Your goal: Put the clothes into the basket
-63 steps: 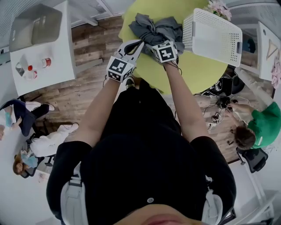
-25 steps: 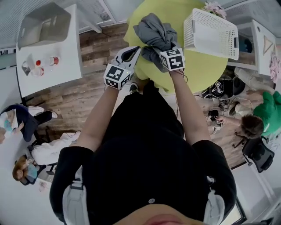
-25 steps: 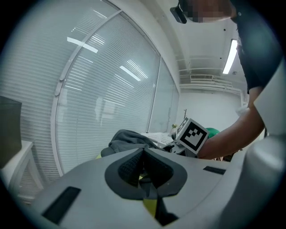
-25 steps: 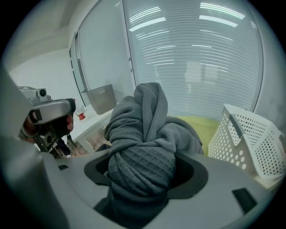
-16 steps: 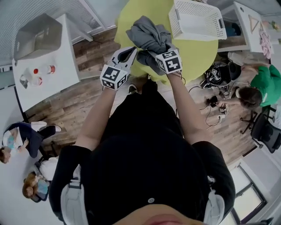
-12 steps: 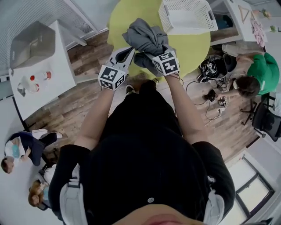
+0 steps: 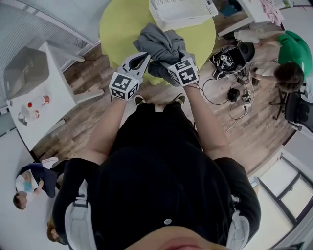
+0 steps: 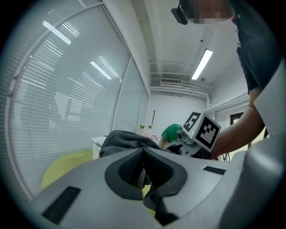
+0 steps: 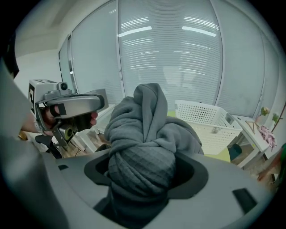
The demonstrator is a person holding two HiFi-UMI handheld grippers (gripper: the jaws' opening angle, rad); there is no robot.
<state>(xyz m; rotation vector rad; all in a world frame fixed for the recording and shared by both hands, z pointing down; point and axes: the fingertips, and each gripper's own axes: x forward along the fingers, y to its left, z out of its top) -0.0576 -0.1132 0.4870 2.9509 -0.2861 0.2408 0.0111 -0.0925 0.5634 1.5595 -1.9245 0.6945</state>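
A bundle of grey clothes (image 7: 161, 45) hangs bunched above the near edge of the round yellow-green table (image 7: 122, 19). My right gripper (image 7: 174, 57) is shut on it, a thick knot of cloth (image 9: 142, 134) filling the space between its jaws (image 9: 143, 176). My left gripper (image 7: 146, 55) sits at the bundle's left side, its tips together on a thin fold of the cloth (image 8: 127, 138). The white slatted basket (image 7: 181, 10) stands on the far side of the table, beyond the bundle, and it shows to the right in the right gripper view (image 9: 205, 120).
A white side table (image 7: 34, 105) with a grey bin (image 7: 24, 73) and small bottles stands at the left. A person in green (image 7: 293, 51) sits at the right near cables (image 7: 230, 61) on the wooden floor. More people sit at the lower left.
The grey bundle has come up off the table in both grippers. The table and basket have slid toward the top of the head view as the view swung.
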